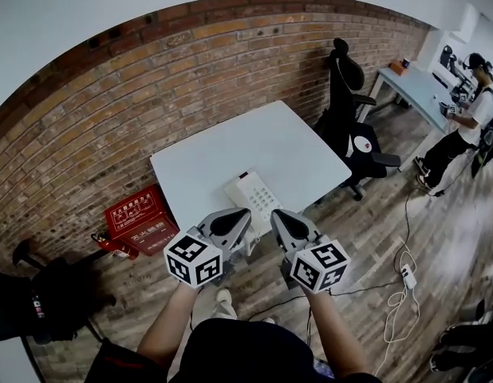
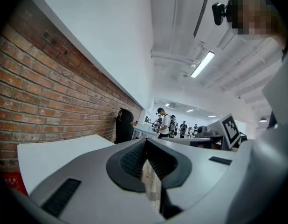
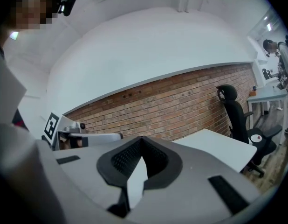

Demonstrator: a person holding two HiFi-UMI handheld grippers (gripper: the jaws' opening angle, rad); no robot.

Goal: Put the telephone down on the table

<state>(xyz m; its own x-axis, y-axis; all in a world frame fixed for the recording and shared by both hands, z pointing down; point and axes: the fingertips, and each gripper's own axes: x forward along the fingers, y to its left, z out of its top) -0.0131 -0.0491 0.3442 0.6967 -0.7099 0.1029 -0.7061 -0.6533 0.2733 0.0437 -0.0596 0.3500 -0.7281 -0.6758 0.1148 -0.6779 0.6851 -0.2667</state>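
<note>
A white desk telephone (image 1: pixel 253 195) with a keypad lies near the front edge of the white table (image 1: pixel 230 150). Both grippers hover just short of that front edge, apart from the phone. My left gripper (image 1: pixel 238 215) is shut with nothing in it, its tips pointing at the phone's near left corner. My right gripper (image 1: pixel 280 216) is also shut and empty, just to the right of the phone's near end. In the left gripper view the jaws meet at the tips (image 2: pixel 145 142) above the table (image 2: pixel 55 153). The right gripper view shows shut jaws (image 3: pixel 142 141) over the table (image 3: pixel 218 146).
A brick wall (image 1: pixel 111 118) runs behind the table. A red box (image 1: pixel 140 219) sits on the wooden floor at the left. A black office chair (image 1: pixel 350 126) stands right of the table. A person (image 1: pixel 462 126) works at another desk far right. Cables (image 1: pixel 398 294) lie on the floor.
</note>
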